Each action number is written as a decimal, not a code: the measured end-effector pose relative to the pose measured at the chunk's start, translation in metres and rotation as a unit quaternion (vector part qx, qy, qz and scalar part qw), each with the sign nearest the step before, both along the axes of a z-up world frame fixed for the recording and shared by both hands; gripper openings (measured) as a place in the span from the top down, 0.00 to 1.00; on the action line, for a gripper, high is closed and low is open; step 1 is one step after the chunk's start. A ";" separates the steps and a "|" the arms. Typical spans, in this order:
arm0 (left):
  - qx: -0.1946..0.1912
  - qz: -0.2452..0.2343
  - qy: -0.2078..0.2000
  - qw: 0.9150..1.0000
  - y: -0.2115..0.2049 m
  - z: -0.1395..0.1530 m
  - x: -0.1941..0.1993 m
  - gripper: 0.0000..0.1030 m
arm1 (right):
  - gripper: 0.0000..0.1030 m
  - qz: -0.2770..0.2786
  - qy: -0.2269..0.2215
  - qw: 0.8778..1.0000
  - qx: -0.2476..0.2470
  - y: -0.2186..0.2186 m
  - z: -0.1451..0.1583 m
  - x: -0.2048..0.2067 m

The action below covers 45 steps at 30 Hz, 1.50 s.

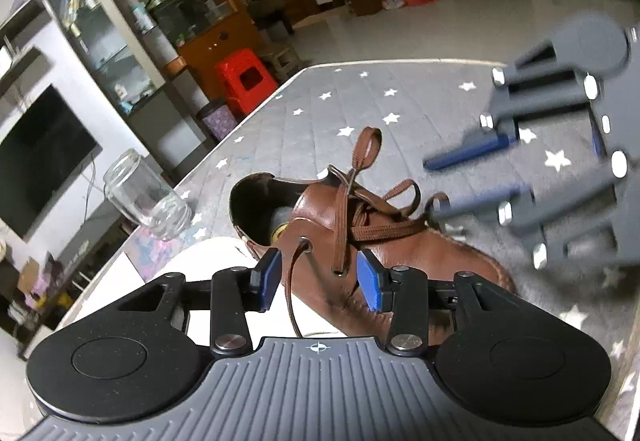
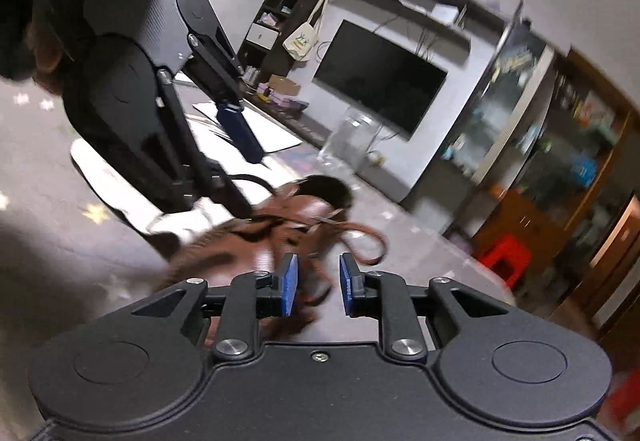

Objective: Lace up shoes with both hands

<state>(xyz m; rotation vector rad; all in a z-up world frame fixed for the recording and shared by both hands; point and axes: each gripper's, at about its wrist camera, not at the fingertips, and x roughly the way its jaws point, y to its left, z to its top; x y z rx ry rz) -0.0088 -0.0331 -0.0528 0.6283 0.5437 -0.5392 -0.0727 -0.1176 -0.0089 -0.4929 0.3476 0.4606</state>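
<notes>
brown leather lace-up shoe [image 1: 360, 241] lies on the grey star-print quilted mat [image 1: 400, 101], stiff smooth upper, heel opening toward a clear glass jar [image 1: 146, 197]. its flat woven brown lace [image 1: 384, 217] looks light, floppy and slip-prone, so best pinched near a free end. left gripper [image 1: 320, 281] gapes wide around a strand at the eyelets, holding nothing; right gripper [image 2: 318, 287] is partly parted over blurred loops, empty.

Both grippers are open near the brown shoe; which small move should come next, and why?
Probably close the left gripper on the lace hanging from the eyelet: its open fingers already straddle that strand over the shoe, while the right gripper view is too blurred to aim.
</notes>
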 end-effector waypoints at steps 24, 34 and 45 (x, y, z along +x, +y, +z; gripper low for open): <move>0.036 -0.055 0.018 0.998 -0.028 0.008 0.021 0.87 | 0.64 0.008 0.116 0.986 0.123 0.001 -0.005 -0.008; 0.080 -0.092 0.036 0.992 -0.039 -0.004 0.036 0.87 | 0.61 0.012 0.122 0.983 0.134 -0.004 -0.006 -0.007; 0.061 -0.081 0.056 0.993 -0.041 -0.013 0.058 0.87 | 0.60 0.013 0.123 0.982 0.140 -0.003 -0.007 -0.006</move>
